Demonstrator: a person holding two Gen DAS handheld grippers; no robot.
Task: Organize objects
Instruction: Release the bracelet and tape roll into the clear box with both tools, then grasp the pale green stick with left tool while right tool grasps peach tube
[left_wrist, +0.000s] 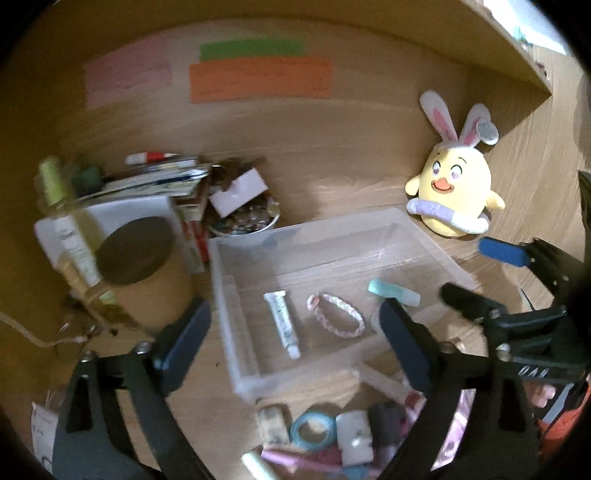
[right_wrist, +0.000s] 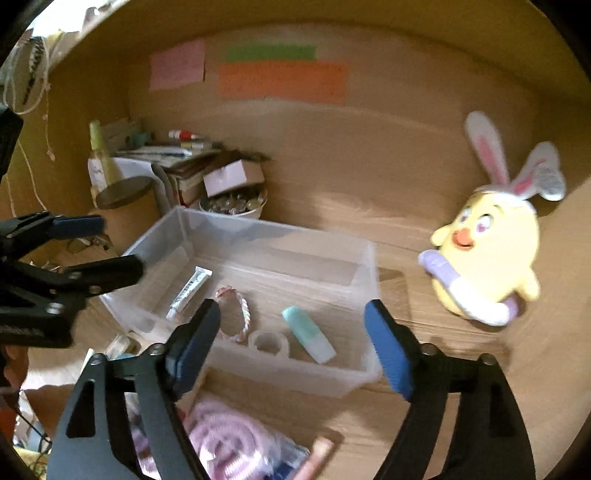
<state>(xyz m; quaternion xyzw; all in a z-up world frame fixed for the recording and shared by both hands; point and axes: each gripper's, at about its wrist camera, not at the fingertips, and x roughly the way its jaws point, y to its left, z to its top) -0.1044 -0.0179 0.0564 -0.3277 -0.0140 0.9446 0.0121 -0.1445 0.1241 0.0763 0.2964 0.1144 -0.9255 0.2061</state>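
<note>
**Clear bin partly filled, pile still waiting, both claws empty**

Clear bin (left_wrist: 236, 295) sits on the wooden desk (left_wrist: 332, 177) just ahead of both claws, and it is the place the small things are being gathered into.

Left gripper (left_wrist: 295, 328) stands wide apart with nothing between its pads; its jaws frame the near part of the bin. Right gripper (right_wrist: 291, 339) is likewise spread wide and empty, its jaws straddling the near wall of the bin. No pad touches anything in either view.

Just beyond the left claw's tips, inside the bin, lie a white tube (left_wrist: 282, 323) and a pink braided bracelet (left_wrist: 336, 315), near each other but apart. Toward the right claw's side lies a mint and white stick (right_wrist: 308, 334), with a clear tape ring (right_wrist: 269, 343) just beside it, close against the near wall. Those four look to be the sorted part of the job.

Below and nearer than the left claw, outside the bin, is a loose heap (left_wrist: 332, 439): a blue tape roll (left_wrist: 312, 430), a white clip-like piece, a dark lump, pink items. Under the right claw a pink coiled thing in a bag (right_wrist: 229, 439) also lies outside. So I judge the task well short of done; more remains out than in.

Farther off, to the right of both claws, a yellow plush chick with rabbit ears (left_wrist: 456, 184) leans against the back panel. To the left stand a round brown tin (left_wrist: 144, 269), a bottle, stacked books and a bowl of small pieces (left_wrist: 243, 218); whether these belong to the tidying I cannot tell.
</note>
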